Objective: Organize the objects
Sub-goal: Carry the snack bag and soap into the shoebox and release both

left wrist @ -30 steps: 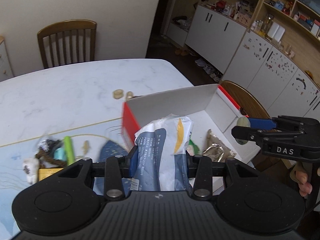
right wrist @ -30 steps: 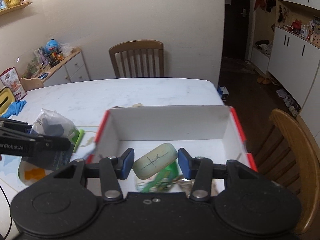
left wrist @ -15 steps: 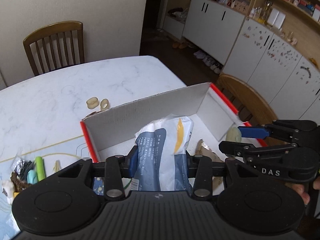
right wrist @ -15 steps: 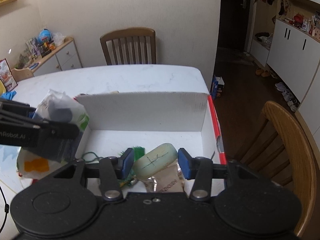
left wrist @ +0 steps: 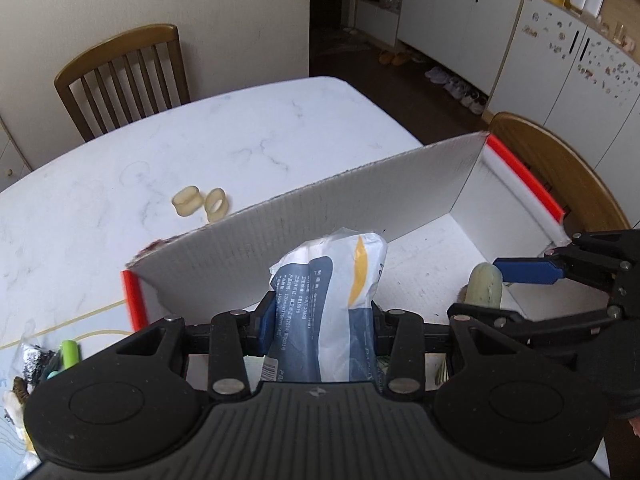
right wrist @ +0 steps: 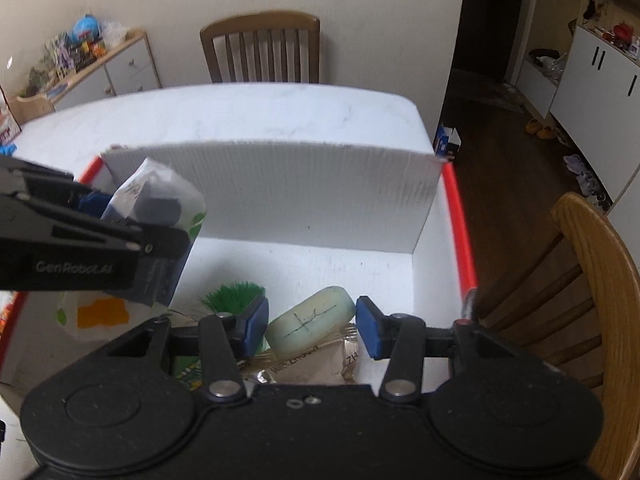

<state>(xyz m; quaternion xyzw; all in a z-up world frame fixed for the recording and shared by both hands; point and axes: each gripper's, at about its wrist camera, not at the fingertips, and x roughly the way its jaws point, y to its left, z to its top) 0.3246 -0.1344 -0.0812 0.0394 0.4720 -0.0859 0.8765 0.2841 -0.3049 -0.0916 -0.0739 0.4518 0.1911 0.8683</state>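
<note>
The white box (left wrist: 360, 204) with red-edged walls stands on the tabletop (left wrist: 200, 152), and both held things hang over its inside. The left gripper (left wrist: 322, 320) has its fingers pressed against a blue and white bag (left wrist: 328, 280), which stands upright between them over the box's left part. The right gripper (right wrist: 310, 320) has a pale green soap bar (right wrist: 310, 322) between its fingers; the left pad touches it, while the right one seems to stand just off it, so the grip looks loose or opening. The bar's long axis runs across the fingers, tilted. Right beneath it lie a beige packet (right wrist: 304, 364) and a green brush (right wrist: 234, 294) on the box floor. The right hand is probably nearer to letting go.
</note>
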